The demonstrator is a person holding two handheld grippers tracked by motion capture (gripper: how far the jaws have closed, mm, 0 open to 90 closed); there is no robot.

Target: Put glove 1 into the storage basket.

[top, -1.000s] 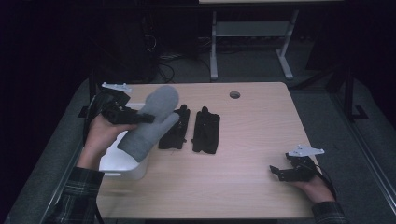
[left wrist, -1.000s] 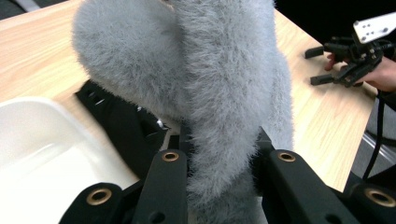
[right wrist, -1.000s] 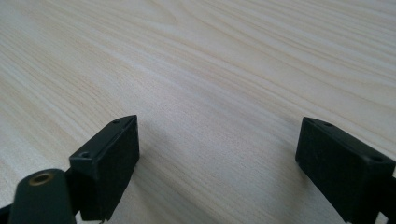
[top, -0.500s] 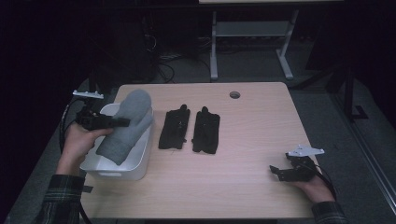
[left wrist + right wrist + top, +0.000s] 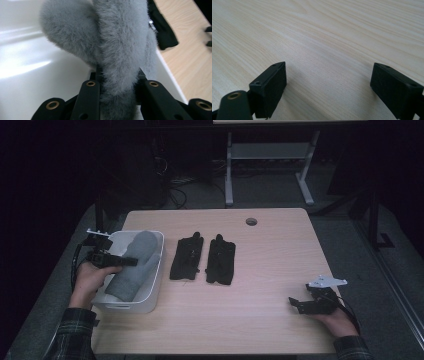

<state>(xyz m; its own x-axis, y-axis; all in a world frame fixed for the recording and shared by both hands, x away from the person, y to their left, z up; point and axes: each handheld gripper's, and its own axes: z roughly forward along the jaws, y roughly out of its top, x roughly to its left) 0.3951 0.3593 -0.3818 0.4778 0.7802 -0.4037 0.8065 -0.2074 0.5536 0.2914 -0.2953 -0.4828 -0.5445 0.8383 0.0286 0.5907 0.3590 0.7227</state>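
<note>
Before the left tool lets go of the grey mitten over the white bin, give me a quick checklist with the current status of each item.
1. Left tool clamped on the grey mitten: ok, jaws press its cuff in the left gripper view.
2. Mitten inside the white bin: ok, most of it lies within the walls.
3. Mitten fully resting on the bin floor: cannot tell.
4. Black gloves lying flat on the table, apart from the bin: ok.
5. Right tool open and holding nothing, low over bare wood: ok.

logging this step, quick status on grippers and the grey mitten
Left gripper shut on grey mitten, low in white bin. Right gripper open, idle on table. Nothing in the way.
</note>
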